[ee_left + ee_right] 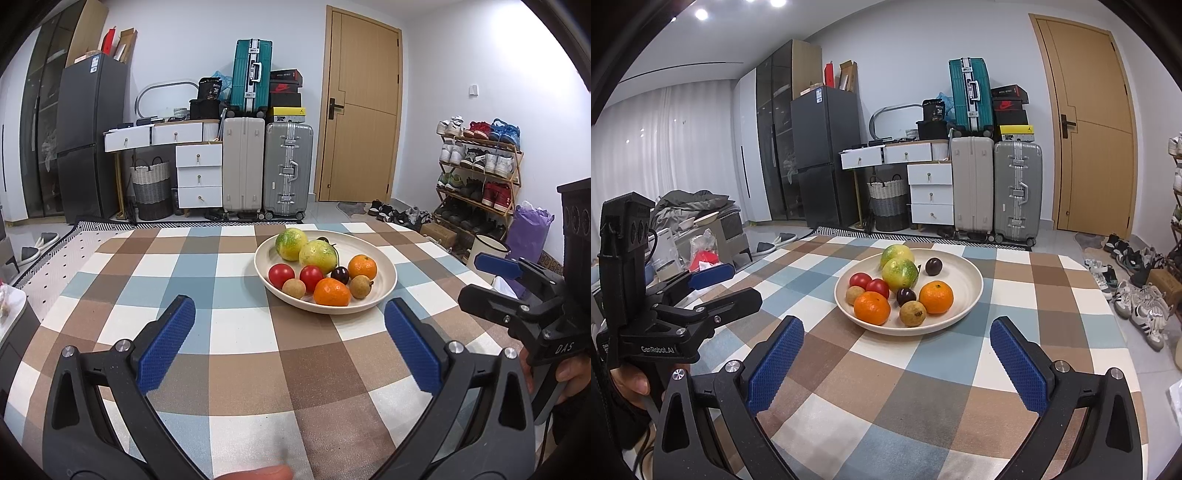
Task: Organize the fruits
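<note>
A cream plate (384, 266) (964, 273) stands on the checked tablecloth and holds several fruits: two green-yellow round fruits (318, 254) (899, 274), two oranges (331, 292) (872, 308), two red tomatoes (311, 277) (877, 288), dark plums (340, 275) (906, 296) and brown longans (294, 288) (912, 314). My left gripper (290, 314) is open and empty, short of the plate's near rim. My right gripper (897, 334) is open and empty, just before the plate. Each gripper also shows in the other's view, the right gripper (484, 277) and the left gripper (733, 286), both open.
The checked tablecloth (236, 354) (923, 387) covers the table. Behind it stand suitcases (288, 170), white drawers (198, 173), a dark fridge (88, 136) and a wooden door (360, 107). A shoe rack (476, 166) is at the right; shoes (1137, 299) lie on the floor.
</note>
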### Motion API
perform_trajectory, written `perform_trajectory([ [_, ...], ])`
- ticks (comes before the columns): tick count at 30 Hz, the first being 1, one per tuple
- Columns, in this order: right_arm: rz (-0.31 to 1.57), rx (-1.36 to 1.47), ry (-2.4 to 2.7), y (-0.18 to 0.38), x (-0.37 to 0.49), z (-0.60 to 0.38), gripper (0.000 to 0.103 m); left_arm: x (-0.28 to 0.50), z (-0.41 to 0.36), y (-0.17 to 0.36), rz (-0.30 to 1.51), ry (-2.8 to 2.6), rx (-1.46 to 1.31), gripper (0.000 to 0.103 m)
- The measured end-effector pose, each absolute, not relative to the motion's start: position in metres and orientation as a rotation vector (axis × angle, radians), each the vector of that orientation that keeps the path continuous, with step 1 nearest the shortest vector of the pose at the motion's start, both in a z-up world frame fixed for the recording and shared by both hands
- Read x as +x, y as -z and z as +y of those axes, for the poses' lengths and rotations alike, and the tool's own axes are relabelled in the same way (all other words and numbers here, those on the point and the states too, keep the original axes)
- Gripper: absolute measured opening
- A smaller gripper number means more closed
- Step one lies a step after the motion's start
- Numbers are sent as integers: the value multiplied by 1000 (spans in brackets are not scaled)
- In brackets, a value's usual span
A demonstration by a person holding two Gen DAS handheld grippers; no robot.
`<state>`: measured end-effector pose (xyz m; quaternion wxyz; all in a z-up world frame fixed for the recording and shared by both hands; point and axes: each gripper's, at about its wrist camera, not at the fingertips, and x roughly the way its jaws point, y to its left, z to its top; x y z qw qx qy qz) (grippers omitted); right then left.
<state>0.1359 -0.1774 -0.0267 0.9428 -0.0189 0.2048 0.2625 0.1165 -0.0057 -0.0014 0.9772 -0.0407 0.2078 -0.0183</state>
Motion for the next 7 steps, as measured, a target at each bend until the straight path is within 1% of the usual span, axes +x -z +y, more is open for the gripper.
perform_trajectory([
  [7, 418, -48, -538, 29, 135, -176, 103, 117, -6, 1, 420, 36, -81, 102],
])
